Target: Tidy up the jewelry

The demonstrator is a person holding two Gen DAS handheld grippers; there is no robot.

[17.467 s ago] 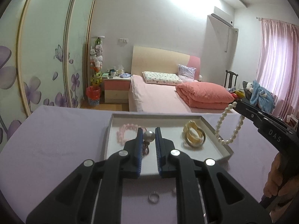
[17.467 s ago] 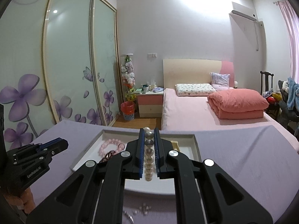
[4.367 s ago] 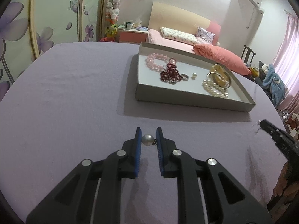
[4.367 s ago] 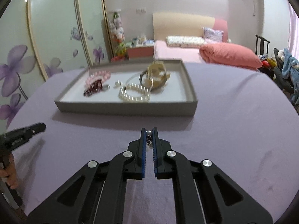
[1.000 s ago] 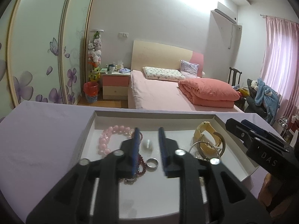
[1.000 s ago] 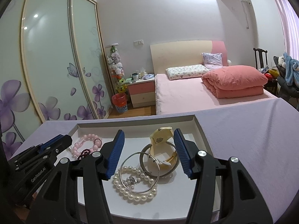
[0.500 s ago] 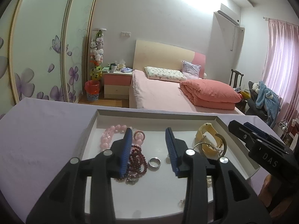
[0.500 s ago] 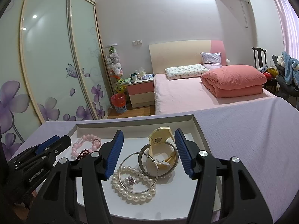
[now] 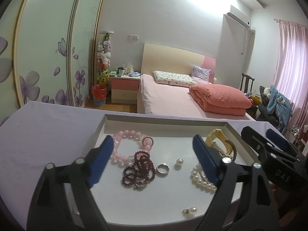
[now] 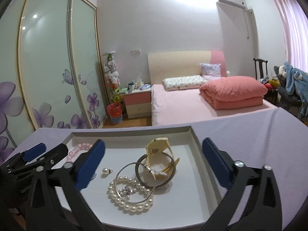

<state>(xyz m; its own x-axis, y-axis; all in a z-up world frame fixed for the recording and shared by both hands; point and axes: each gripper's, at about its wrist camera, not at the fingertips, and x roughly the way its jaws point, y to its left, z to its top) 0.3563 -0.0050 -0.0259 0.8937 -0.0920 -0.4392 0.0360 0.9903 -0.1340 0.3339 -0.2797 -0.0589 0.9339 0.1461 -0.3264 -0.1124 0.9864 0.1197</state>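
1. Left claw (image 9: 152, 152) is seen with jaws spreading wide over the tray (image 9: 165, 120); nothing is held, pads are clear of everything below.
2. Right claw (image 10: 154, 154) is likewise opening to full width, nothing gripped; the jewelry under it is not touched.
3. Lying loose in the tray, left-wrist view: pink bead bracelet (image 9: 125, 146) upper left of the tray, dark red bead bracelet (image 9: 139, 166) at frame centre, silver ring (image 9: 163, 169) just right of it, pearl earring (image 9: 178, 162) beside the ring, second pearl earring (image 9: 190, 211) at the near edge.
4. Right-wrist view, frame centre: pearl bracelet (image 10: 130, 196) with a silver bangle (image 10: 134, 181) laid over it, a small sparkly charm (image 10: 126, 190) inside the bangle, a yellow watch (image 10: 159, 157) behind, partly tilted up.
5. No jewelry is visible on the purple surface (image 10: 269, 134) outside the tray.
6. Gathering is judged essentially done; what may be left is untangling overlapped pieces, or nothing. Surface near the frame bottoms is hidden by the claws, so stray items cannot be ruled out.
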